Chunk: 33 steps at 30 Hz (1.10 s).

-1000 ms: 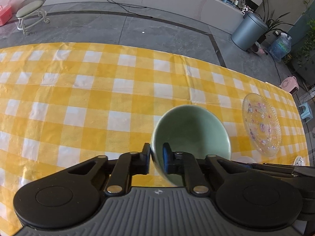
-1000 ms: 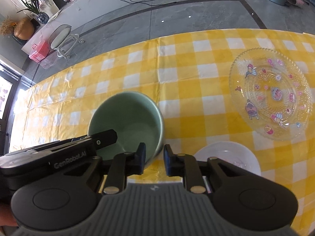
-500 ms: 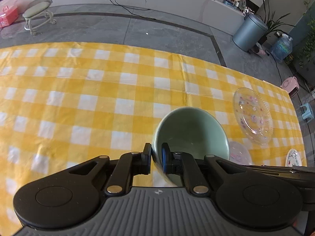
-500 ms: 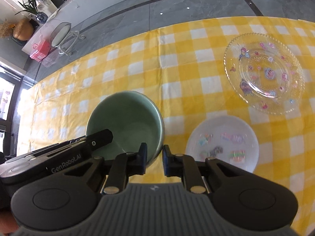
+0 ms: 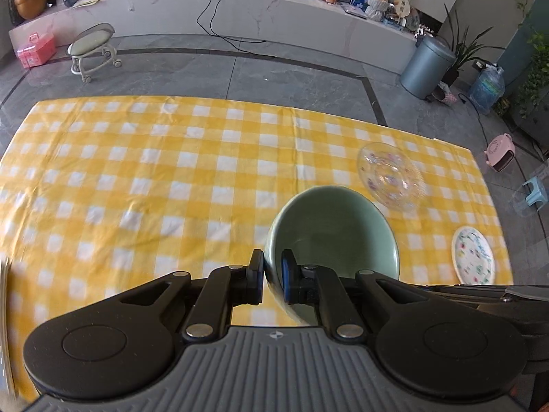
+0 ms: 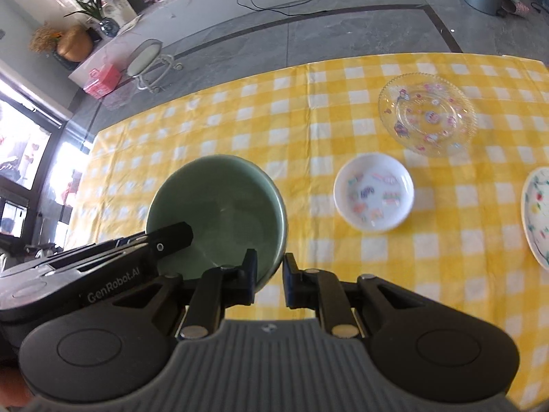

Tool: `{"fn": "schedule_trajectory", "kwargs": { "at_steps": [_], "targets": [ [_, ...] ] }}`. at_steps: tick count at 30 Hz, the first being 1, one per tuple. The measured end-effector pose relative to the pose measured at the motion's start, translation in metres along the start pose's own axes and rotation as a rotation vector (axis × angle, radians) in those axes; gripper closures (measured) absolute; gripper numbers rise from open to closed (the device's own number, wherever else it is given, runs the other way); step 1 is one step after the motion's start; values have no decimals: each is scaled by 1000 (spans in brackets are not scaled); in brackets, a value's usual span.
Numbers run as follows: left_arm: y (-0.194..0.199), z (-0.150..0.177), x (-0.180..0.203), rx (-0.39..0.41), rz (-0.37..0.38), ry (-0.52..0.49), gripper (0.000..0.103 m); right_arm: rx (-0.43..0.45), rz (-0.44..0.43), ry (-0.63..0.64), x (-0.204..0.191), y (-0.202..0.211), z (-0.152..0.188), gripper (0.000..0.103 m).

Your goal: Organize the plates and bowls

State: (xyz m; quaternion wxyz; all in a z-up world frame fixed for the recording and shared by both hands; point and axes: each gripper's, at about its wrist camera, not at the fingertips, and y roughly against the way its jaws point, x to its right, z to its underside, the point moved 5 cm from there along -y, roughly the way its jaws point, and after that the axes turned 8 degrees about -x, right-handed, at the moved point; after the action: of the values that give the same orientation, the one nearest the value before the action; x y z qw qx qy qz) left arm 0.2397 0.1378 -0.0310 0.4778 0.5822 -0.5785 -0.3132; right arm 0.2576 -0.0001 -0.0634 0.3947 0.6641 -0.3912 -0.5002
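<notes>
A pale green bowl (image 5: 334,230) (image 6: 219,213) hangs in the air above the yellow checked tablecloth (image 5: 137,185). My left gripper (image 5: 272,274) is shut on its near left rim, one pad inside and one outside. My right gripper (image 6: 270,269) is shut on the opposite rim in the same way. Each gripper's body shows at the edge of the other's view. On the cloth to the right lie a clear glass plate (image 5: 391,178) (image 6: 427,113), a small white dish with coloured marks (image 6: 374,195) and a white floral plate (image 5: 473,255) (image 6: 537,219).
The tablecloth's left and middle stretch (image 6: 206,120) carries nothing. Beyond the table's far edge is grey tiled floor with a small stool (image 5: 92,48), a pink box (image 5: 36,49), a grey bin (image 5: 429,67) and a long white counter.
Both grippers have risen with the green bowl held between them, so the table looks farther away. The small white dish that lay beside the bowl now shows whole.
</notes>
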Motion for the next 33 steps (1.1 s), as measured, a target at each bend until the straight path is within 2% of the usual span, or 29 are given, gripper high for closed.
{"fn": "schedule_trajectory", "kwargs": {
  "at_steps": [8, 17, 23, 33],
  "targets": [
    [36, 54, 5, 10, 17, 36, 93, 8, 7, 40, -10, 42, 64, 90],
    [43, 102, 3, -15, 22, 57, 92, -17, 12, 56, -7, 48, 117, 90],
    [28, 117, 1, -56, 38, 78, 92, -59, 20, 57, 2, 35, 131, 90],
    [-15, 121, -11, -159, 62, 111, 92, -127, 44, 51, 17, -6, 126, 90]
  ]
}}
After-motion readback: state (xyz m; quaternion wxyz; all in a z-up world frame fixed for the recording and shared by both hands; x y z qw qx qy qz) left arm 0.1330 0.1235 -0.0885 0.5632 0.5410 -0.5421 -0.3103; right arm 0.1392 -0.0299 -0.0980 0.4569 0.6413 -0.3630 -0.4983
